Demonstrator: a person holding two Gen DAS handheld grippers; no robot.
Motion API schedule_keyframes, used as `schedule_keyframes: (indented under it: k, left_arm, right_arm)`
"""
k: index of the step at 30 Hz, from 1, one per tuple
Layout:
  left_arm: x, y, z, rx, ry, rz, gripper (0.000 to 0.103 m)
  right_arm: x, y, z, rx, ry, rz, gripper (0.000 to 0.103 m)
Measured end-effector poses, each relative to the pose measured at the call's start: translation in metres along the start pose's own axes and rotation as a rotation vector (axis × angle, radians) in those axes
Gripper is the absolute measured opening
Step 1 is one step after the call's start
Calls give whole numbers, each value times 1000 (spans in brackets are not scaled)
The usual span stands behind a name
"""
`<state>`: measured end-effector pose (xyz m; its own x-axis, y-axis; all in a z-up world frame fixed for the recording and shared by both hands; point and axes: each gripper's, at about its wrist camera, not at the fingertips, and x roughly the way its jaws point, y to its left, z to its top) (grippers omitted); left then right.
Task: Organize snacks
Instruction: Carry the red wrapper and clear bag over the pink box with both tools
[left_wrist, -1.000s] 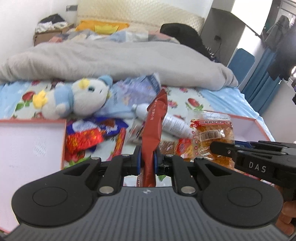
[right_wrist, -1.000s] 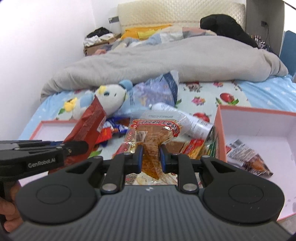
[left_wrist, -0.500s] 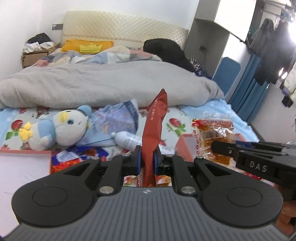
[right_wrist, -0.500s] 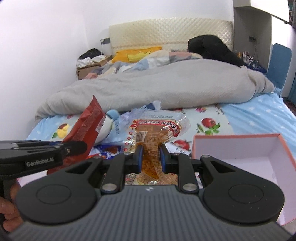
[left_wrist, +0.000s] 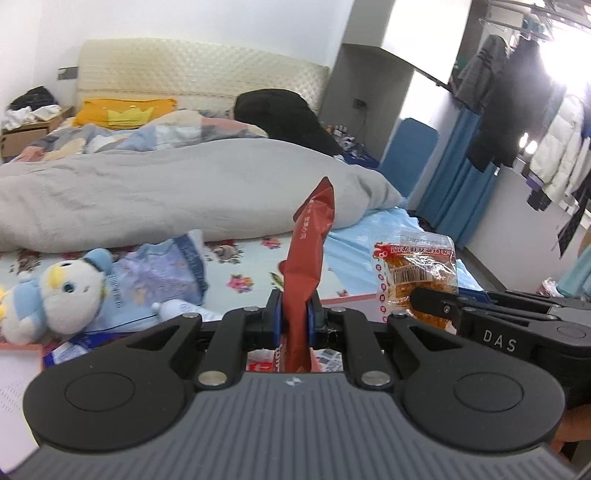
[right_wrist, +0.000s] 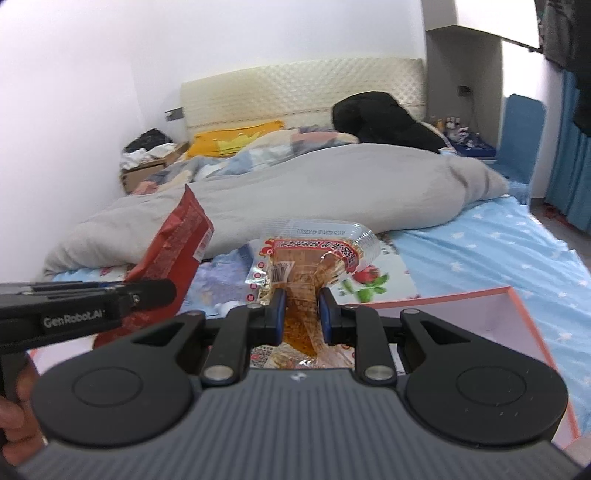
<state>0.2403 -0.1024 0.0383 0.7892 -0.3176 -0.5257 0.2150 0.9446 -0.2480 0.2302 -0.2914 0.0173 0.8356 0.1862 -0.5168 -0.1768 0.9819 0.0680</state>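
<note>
Red pack (left_wrist: 308, 258) pinched btwn left fingers (left_wrist: 274, 314).

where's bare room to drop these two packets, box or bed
The pink box on the right shows a bare floor behind its orange rim. Past it, the star-print blue sheet below the grey duvet lies bare. It is crowded on the left: plush toy, purple bag and white bottle bunch together.
</note>
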Motion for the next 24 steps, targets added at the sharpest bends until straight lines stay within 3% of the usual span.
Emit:
schedule_keyframes:
  k: [11, 24]
  left_arm:
    - [84, -45, -2, 46, 110, -96, 15]
    - [193, -77, -56, 64, 339, -168, 15]
  right_arm:
    - [27, -65, -15, 90, 69, -105, 22]
    - [66, -128, -69, 206, 237, -198, 23]
